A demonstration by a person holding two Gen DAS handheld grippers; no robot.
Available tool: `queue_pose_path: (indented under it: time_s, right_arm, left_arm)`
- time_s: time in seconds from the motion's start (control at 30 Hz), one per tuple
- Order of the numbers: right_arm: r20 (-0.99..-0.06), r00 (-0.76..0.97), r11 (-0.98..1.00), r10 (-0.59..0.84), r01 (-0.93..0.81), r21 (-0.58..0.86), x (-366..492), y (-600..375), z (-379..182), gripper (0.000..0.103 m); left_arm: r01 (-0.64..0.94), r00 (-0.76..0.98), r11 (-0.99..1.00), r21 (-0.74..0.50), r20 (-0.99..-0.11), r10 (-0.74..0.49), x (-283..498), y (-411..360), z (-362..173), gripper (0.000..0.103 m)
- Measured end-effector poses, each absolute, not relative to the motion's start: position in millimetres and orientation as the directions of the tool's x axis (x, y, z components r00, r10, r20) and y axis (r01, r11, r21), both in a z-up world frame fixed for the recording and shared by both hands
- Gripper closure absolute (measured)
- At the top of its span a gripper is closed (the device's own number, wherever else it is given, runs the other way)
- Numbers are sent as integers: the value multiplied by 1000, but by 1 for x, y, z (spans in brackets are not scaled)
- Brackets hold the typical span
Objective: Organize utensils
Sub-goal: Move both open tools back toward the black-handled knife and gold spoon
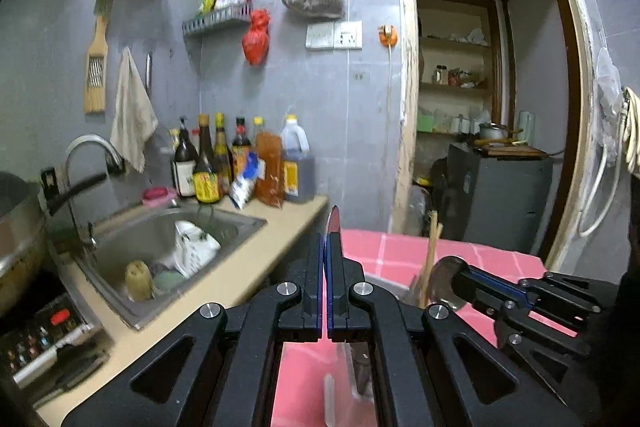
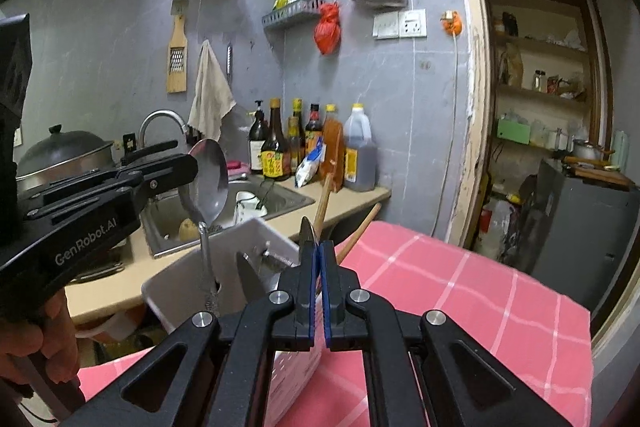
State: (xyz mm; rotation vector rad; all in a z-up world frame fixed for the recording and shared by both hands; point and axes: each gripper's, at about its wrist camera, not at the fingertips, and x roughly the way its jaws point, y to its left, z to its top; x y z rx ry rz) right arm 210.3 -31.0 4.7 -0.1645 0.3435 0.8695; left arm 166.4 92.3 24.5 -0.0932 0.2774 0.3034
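Observation:
My left gripper (image 1: 325, 247) is shut on the bowl of a large metal spoon (image 1: 334, 225); the right wrist view shows it (image 2: 188, 167) holding that spoon (image 2: 208, 183) upright, handle down into a white utensil basket (image 2: 168, 291). My right gripper (image 2: 318, 255) is shut on a second metal spoon (image 2: 307, 231) just above the basket; it also shows in the left wrist view (image 1: 460, 277) with its spoon (image 1: 442, 277). Wooden chopsticks (image 2: 324, 203) and a knife blade (image 2: 248, 279) stand in the basket.
The basket sits on a pink checked tablecloth (image 2: 460, 291). Left of it is a beige counter (image 1: 240, 275) with a steel sink (image 1: 168, 239), bottles (image 1: 240, 163) and a wok (image 2: 64, 155). A doorway (image 1: 500, 107) opens on the right.

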Motion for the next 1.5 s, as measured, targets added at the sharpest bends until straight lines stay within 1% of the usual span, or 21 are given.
queue_pose_path:
  time_s: [0.13,0.2,0.23,0.33,0.4,0.43,0.47,0.53,0.57,0.67,0.8,0.9,1.03,1.1,1.17,1.27,1.4,1.5]
  right_arm:
    - [-363,578,629,731,-777,28,208,-38,7,97]
    - [-360,572,627,737,-778,45,209,-44,12,89]
    - [-355,571,626,740,-778,53,208,-47,14,83]
    - [-347,575,638,740,-765,93,210,-61,25,82]
    - [-340,595,658,728,-746,105,211,-73,34,82]
    - [-342,608,673,716,-731,109,211,-82,39,77]
    - [-349,623,691,701,-713,116,210,-92,43,69]
    - [-361,640,717,679,-684,137,208,-114,48,63]
    - [-373,648,731,664,-669,137,207,-121,48,58]
    - [-455,654,777,604,-611,153,204,-151,41,54]
    - [-586,624,834,517,-523,178,195,-187,16,48]
    - [-671,570,857,474,-474,202,188,-206,-8,48]
    - [-760,457,859,462,-444,255,180,-218,-40,48]
    - [-782,405,851,473,-440,288,180,-218,-51,54]
    - [-805,352,842,478,-444,307,180,-214,-63,64]
    - [-828,295,837,477,-440,326,182,-208,-78,70]
    - [-844,264,835,467,-447,322,183,-195,-93,72]
    - [-848,262,834,462,-452,315,182,-185,-99,72]
  left_arm:
    - [-287,922,952,-111,-302,243,160,96,23,103]
    - [-271,926,953,-137,-307,219,158,97,24,102]
    - [-270,925,952,-143,-312,215,157,96,25,102]
    - [-263,926,950,-170,-320,200,152,95,29,101]
    - [-262,930,948,-183,-309,197,147,93,33,98]
    - [-263,932,947,-186,-301,200,143,92,36,89]
    - [-262,936,947,-188,-289,201,139,90,39,75]
    - [-258,945,949,-183,-252,209,128,83,46,61]
    - [-251,949,952,-177,-241,205,124,80,49,61]
    - [-232,950,958,-167,-252,186,118,71,55,61]
    - [-175,951,973,-150,-282,128,106,51,55,61]
    - [-121,939,981,-155,-339,62,102,34,45,61]
    - [-49,890,981,-186,-453,-41,104,11,21,61]
    - [-22,853,979,-204,-515,-88,110,1,6,61]
    - [-12,799,978,-209,-590,-116,122,-6,-10,61]
    - [-35,711,977,-209,-693,-123,142,-13,-37,61]
    - [-61,622,972,-226,-770,-140,174,-16,-66,61]
    - [-68,597,969,-239,-788,-153,194,-17,-77,61]
